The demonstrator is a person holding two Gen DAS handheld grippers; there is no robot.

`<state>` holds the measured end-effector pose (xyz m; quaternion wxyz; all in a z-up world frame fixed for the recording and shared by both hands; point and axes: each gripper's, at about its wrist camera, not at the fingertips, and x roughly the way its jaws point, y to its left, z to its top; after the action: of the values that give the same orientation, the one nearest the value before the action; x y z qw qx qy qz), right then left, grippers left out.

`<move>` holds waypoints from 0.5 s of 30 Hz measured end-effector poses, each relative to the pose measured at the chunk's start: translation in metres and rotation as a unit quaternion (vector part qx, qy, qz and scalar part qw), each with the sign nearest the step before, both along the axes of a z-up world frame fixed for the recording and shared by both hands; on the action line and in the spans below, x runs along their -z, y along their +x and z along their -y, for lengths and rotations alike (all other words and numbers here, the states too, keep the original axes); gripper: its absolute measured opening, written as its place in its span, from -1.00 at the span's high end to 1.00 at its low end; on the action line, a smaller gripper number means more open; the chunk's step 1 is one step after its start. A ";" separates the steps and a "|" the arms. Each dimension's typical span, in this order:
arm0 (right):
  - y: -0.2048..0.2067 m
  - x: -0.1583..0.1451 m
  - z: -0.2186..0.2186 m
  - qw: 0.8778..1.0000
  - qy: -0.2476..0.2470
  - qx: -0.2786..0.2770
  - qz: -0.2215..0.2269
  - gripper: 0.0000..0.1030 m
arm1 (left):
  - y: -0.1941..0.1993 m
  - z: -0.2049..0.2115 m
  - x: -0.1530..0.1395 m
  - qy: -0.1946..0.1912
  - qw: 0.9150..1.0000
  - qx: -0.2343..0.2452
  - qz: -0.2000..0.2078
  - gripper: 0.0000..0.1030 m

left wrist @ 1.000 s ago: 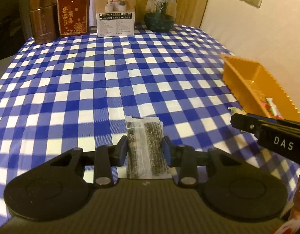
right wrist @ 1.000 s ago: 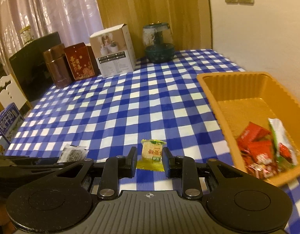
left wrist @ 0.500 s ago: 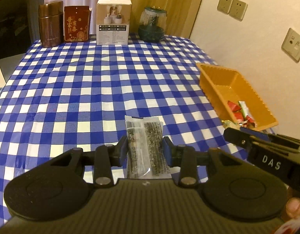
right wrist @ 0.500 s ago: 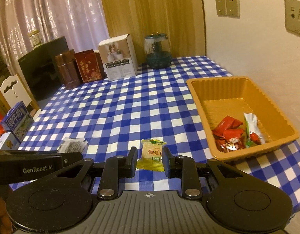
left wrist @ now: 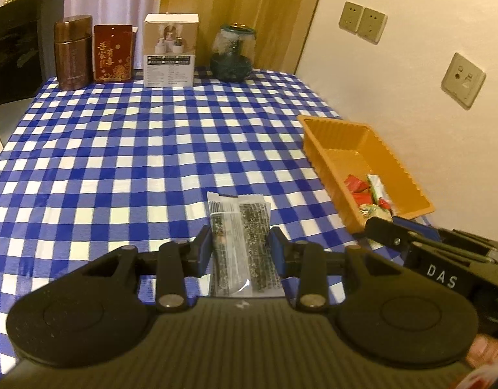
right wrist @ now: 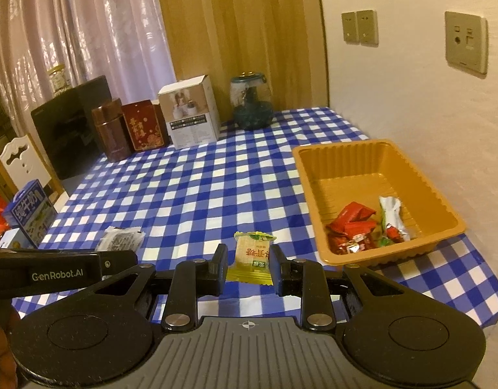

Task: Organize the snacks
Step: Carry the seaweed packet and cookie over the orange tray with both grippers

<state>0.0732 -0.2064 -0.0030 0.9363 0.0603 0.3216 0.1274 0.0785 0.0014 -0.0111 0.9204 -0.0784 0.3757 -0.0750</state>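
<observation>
My left gripper (left wrist: pixel 239 243) is shut on a clear packet of dark seaweed snack (left wrist: pixel 240 236), held above the blue checked tablecloth. My right gripper (right wrist: pixel 249 257) is shut on a small yellow-green candy packet (right wrist: pixel 251 256). An orange plastic tray (right wrist: pixel 362 155) stands to the right near the wall and holds several red and silver wrapped snacks (right wrist: pixel 355 223). In the left wrist view the tray (left wrist: pixel 333 129) sits right of centre, with the right gripper's finger (left wrist: pixel 398 236) over its near corner. The seaweed packet (right wrist: pixel 121 240) and the left gripper's body (right wrist: pixel 54 270) show at the lower left of the right wrist view.
At the table's far edge stand a brown canister (left wrist: pixel 73 56), a red box (left wrist: pixel 112 53), a white box (left wrist: pixel 169 50) and a dark green glass jar (left wrist: pixel 232 53). A wall with sockets runs along the right. A blue milk carton (right wrist: pixel 30 214) and a chair stand left of the table.
Both grippers have risen and drawn back with their packets still held. More of the table, the tray and the wall now shows.
</observation>
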 end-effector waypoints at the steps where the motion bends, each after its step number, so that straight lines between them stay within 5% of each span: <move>1: -0.001 -0.001 0.003 1.000 -0.001 0.003 0.001 0.47 | 0.000 0.003 -0.001 -0.003 1.000 0.002 0.001 0.34; 15: -0.001 -0.001 0.067 0.997 -0.016 0.069 -0.009 0.47 | 0.022 0.071 -0.013 -0.036 0.997 0.062 0.005 0.34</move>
<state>0.0721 -0.2730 -0.0016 0.9407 0.0688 0.3273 0.0564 0.1010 -0.0700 0.0022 0.9124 -0.0879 0.3724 -0.1456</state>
